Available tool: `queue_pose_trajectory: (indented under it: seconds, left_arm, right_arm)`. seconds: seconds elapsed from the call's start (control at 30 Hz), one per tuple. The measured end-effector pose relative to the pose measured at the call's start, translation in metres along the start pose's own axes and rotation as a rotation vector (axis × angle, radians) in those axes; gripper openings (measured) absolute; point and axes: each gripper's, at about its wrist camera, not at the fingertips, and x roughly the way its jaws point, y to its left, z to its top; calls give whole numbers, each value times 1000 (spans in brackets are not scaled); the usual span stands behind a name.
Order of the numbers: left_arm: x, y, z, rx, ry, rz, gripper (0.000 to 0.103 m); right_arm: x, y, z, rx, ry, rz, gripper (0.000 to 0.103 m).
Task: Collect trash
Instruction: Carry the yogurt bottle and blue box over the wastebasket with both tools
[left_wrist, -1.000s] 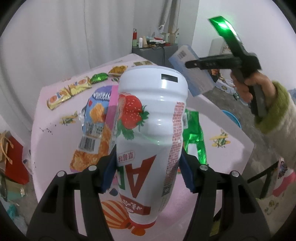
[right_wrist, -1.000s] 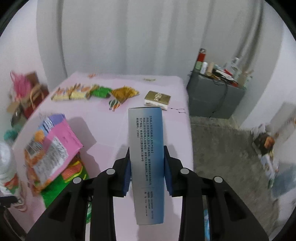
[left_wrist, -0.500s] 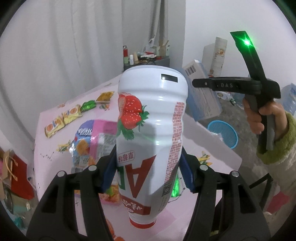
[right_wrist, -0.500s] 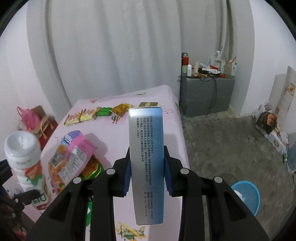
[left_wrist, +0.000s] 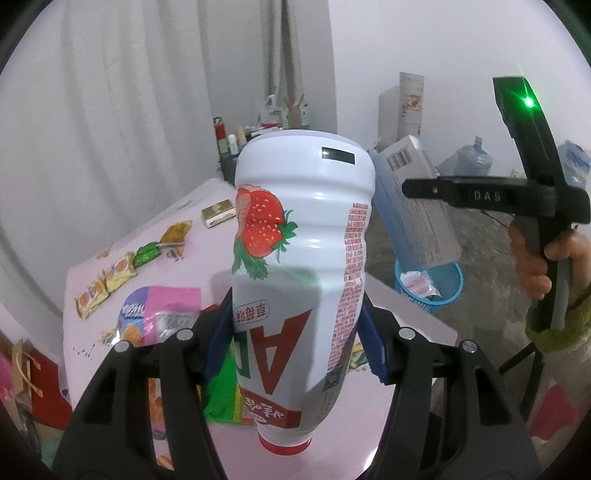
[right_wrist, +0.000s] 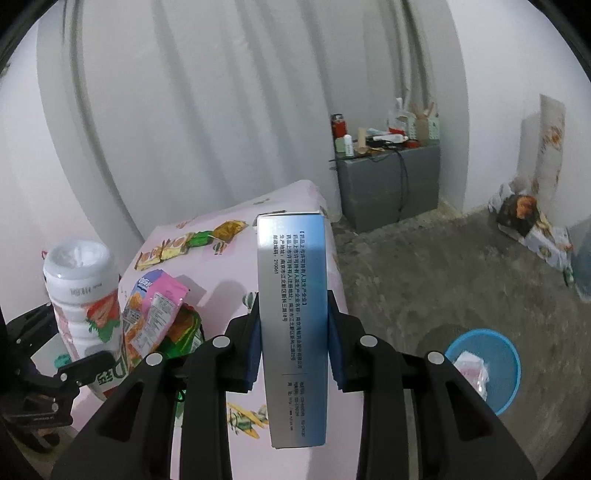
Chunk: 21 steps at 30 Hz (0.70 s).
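My left gripper (left_wrist: 299, 339) is shut on a white strawberry drink bottle (left_wrist: 299, 258), held upside down above the pink table (left_wrist: 192, 210); the bottle also shows in the right wrist view (right_wrist: 83, 291). My right gripper (right_wrist: 293, 347) is shut on a blue and silver carton (right_wrist: 291, 295), held in the air over the table's right edge; the carton also shows in the left wrist view (left_wrist: 413, 210). A blue trash basket (right_wrist: 487, 369) with some wrappers in it stands on the floor to the right; it also shows in the left wrist view (left_wrist: 432, 284).
Snack wrappers (left_wrist: 107, 284), a pink snack bag (right_wrist: 155, 306), a green bag (right_wrist: 184, 328) and a small gold box (left_wrist: 218, 218) lie on the table. A grey cabinet (right_wrist: 388, 181) with clutter stands at the back wall. Bags and boxes (right_wrist: 532, 229) lie on the floor.
Both grippers have risen and swung right, away from the table, each with its item still held. The blue basket has come into both views.
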Motion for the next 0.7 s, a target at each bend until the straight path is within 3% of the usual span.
queue_pose_trajectory:
  seconds: [0.4,0.7]
  left_arm:
    - [22,-52,22,96,-10,-32,57]
    - [46,-85,42,137,-9,-160,57]
  right_arm:
    - [-29,-57,-27,117,-30,-42,30]
    - [-53,-95,-55,236,-53,-128,30]
